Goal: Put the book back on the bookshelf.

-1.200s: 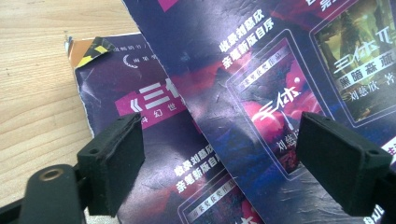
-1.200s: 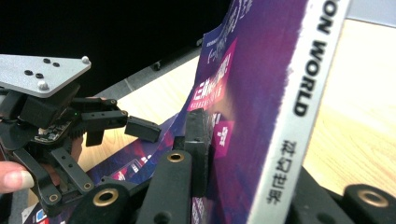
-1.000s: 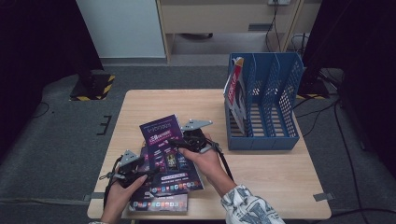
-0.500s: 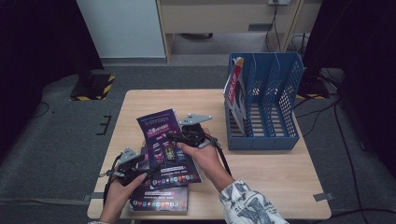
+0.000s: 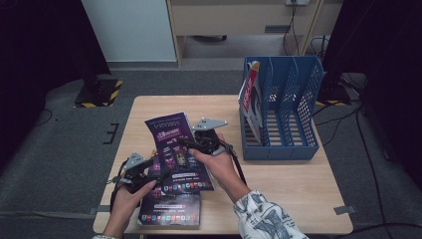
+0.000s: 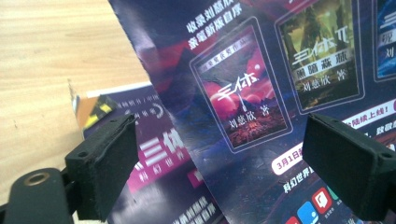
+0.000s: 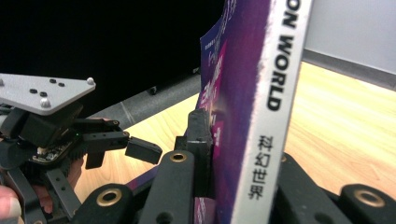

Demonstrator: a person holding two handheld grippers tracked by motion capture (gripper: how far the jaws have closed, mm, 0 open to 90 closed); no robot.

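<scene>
A purple magazine (image 5: 171, 144) is held tilted above the table, and my right gripper (image 5: 186, 143) is shut on its right edge. In the right gripper view its white spine (image 7: 252, 93) stands upright between the jaws of my right gripper (image 7: 233, 140). My left gripper (image 5: 149, 175) is at the magazine's lower left corner; its jaws have just been opening. The cover (image 6: 261, 84) shows past my left gripper (image 6: 224, 154), and neither pad touches it. A second purple magazine (image 5: 169, 211) lies flat underneath, near the front edge.
A blue file rack (image 5: 283, 144) stands at the table's right rear, with a red and white magazine (image 5: 251, 97) upright in its leftmost slot. Bare wooden table (image 5: 288, 184) lies to the right of the hands and behind the raised magazine.
The held magazine has swung a little to the left and now overlaps the one lying on the table. Both hands have stayed in nearly the same place.
</scene>
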